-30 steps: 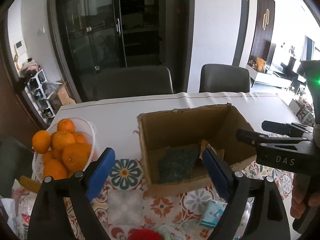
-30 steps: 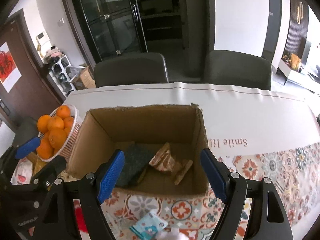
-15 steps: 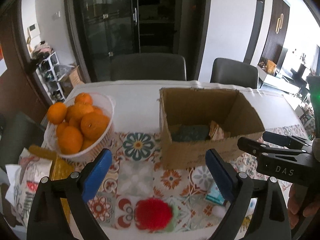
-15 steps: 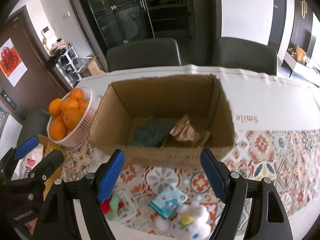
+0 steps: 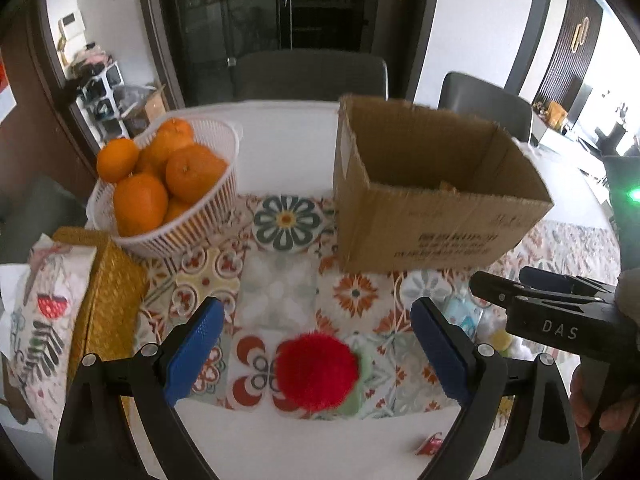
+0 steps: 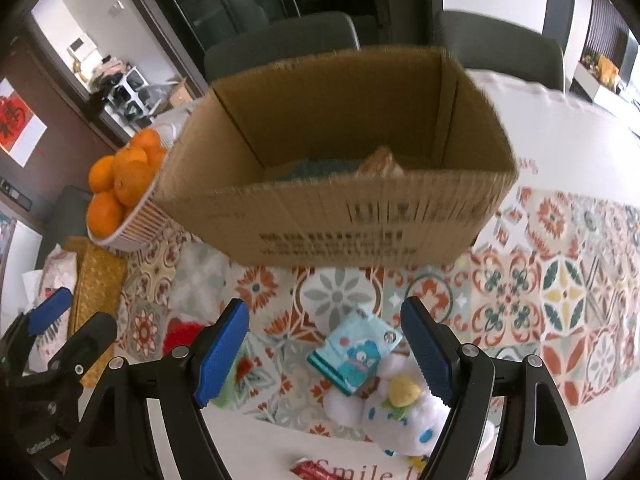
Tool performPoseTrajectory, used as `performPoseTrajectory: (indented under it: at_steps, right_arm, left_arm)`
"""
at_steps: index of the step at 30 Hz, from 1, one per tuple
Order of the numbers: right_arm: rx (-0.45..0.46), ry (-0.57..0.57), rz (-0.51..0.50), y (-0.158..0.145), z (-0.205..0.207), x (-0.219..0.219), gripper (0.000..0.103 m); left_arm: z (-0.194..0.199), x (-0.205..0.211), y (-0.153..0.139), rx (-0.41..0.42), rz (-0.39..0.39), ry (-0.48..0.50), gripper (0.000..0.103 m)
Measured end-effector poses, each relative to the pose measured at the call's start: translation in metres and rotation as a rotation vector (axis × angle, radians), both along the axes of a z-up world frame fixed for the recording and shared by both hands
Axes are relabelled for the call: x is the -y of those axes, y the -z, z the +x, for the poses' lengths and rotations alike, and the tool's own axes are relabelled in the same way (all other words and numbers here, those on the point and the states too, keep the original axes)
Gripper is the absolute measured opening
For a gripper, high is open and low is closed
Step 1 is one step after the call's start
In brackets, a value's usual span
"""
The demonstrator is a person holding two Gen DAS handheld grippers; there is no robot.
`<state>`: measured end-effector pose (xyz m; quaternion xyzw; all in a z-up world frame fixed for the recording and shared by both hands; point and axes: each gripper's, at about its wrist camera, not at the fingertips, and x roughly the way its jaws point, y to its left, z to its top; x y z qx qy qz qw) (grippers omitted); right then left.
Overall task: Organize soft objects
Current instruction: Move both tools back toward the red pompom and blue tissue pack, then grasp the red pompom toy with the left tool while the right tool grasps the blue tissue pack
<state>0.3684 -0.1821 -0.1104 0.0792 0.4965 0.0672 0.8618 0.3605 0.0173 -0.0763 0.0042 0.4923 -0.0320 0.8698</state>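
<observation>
Between the blue pads of the left gripper [image 5: 314,354] now lies the red fuzzy ball [image 5: 316,374], which a second ago was only at the bottom edge of this view. Both grippers have pulled back from the cardboard box [image 6: 340,184] and come lower toward the desk [image 5: 288,152], so I judge that the next pick is being lined up. The left gripper stands wide apart and holds nothing; the ball is not yet touched.

The right gripper [image 6: 326,354] is also spread open and empty. Just ahead of it and slightly to its right lie a small light-blue packet [image 6: 354,356] and a white plush toy [image 6: 400,408] with a yellow spot, touching each other.

The ball looks round and hairy, resting on something pale green (I cannot tell what). The box is stiff corrugated board with rough cut edges; a dark green soft piece [image 6: 320,168] is inside. Beyond the left gripper, to its left, stands a white plastic basket [image 5: 208,208] of oranges.
</observation>
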Motion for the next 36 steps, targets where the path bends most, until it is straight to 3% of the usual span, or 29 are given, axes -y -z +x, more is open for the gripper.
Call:
performPoseTrajectory:
  at_steps: [4,16,29,36]
  right_arm:
    - [-0.059,-0.027,-0.004,0.017,0.004,-0.004,0.079]
    - [-0.217,-0.262,-0.186,0.049,0.015,-0.021,0.079]
    - [-0.315,-0.489,-0.377,0.082,0.02,-0.039,0.082]
    - [-0.341,-0.521,-0.385,0.101,0.025,-0.04,0.082]
  left_arm:
    - [-0.001,0.0,0.018,-0.059,0.003,-0.013,0.096]
    - [-0.004,0.005,0.056,-0.205,-0.009,-0.036,0.096]
    - [0.0,0.011,0.091,-0.323,0.012,-0.006,0.096]
    - [0.007,0.014,0.11,-0.359,0.019,0.012,0.095]
